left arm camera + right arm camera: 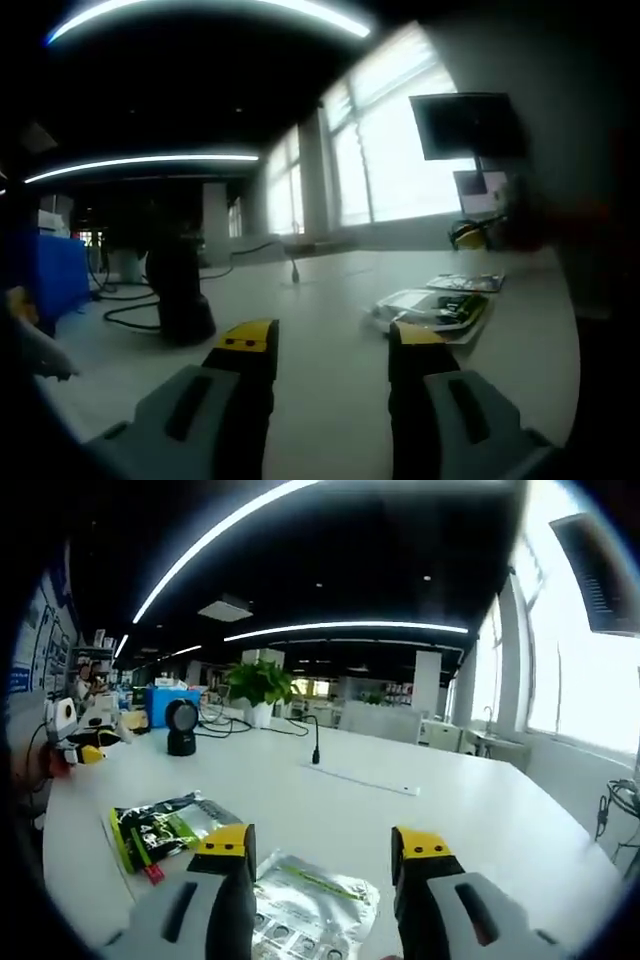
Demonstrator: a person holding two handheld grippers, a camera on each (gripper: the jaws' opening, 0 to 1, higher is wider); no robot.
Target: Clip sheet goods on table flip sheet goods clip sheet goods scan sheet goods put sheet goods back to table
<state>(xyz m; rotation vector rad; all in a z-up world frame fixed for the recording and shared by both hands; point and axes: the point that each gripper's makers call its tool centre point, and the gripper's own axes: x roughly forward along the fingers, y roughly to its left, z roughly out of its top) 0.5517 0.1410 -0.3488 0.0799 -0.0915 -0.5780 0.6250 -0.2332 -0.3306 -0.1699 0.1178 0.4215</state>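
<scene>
Two sheet packets lie on the white table (480, 810). A silvery one with a green stripe (310, 900) sits just under and between my right gripper's (322, 842) open jaws, with nothing held. A green and black packet (165, 825) lies to its left. In the left gripper view the same packets (435, 308) lie ahead and to the right, with a third flat packet (465, 283) behind them. My left gripper (330, 338) is open and empty above the bare table (330, 270). A black scanner on a stand (180, 290) (181, 727) rests on the table.
A black cable (125, 312) runs from the scanner, and a short black post (316, 750) stands mid-table beside a thin white strip (365, 778). Beyond are a potted plant (258, 685), a blue box (170, 702), a wall monitor (470, 125) and windows.
</scene>
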